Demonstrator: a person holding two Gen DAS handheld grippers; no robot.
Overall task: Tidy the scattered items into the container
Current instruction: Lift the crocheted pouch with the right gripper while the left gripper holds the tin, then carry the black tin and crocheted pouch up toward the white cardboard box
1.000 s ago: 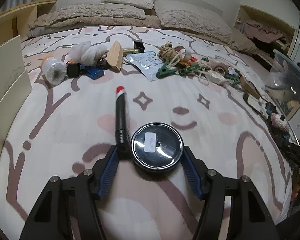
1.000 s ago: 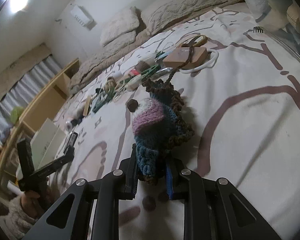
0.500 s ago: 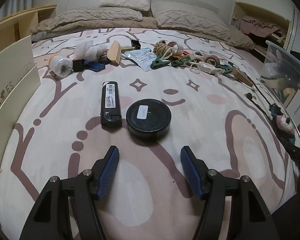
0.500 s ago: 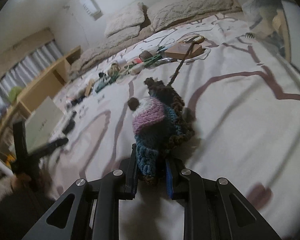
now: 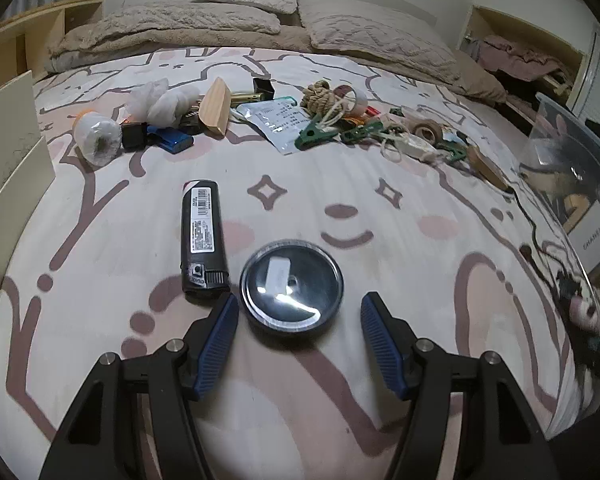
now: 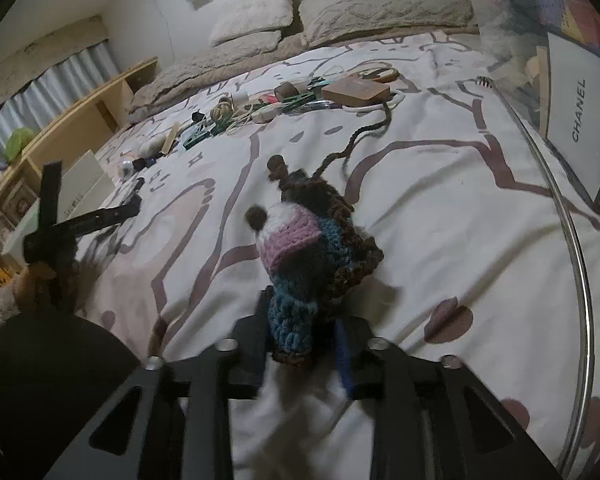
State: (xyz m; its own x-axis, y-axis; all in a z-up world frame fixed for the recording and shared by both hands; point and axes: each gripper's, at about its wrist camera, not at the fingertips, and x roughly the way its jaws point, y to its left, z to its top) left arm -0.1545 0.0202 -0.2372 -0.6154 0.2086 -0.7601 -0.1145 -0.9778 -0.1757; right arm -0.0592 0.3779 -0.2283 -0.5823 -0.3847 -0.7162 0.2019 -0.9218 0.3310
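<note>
Across the far bed [image 5: 148,208] most clutter is still waiting while your right tongs [image 6: 304,332] are pinching the crocheted toy [image 6: 308,256] and your left tongs [image 5: 296,320] are spreading around the round tin [image 5: 292,284].

A round black tin [image 5: 291,285] with a glossy lid lies flat at lower centre. A black lighter [image 5: 202,235] lies lengthwise just left. A crocheted pouch [image 6: 306,264], purple, blue and brown, sits mid-frame beside the clear container [image 6: 580,240] at right.
</note>
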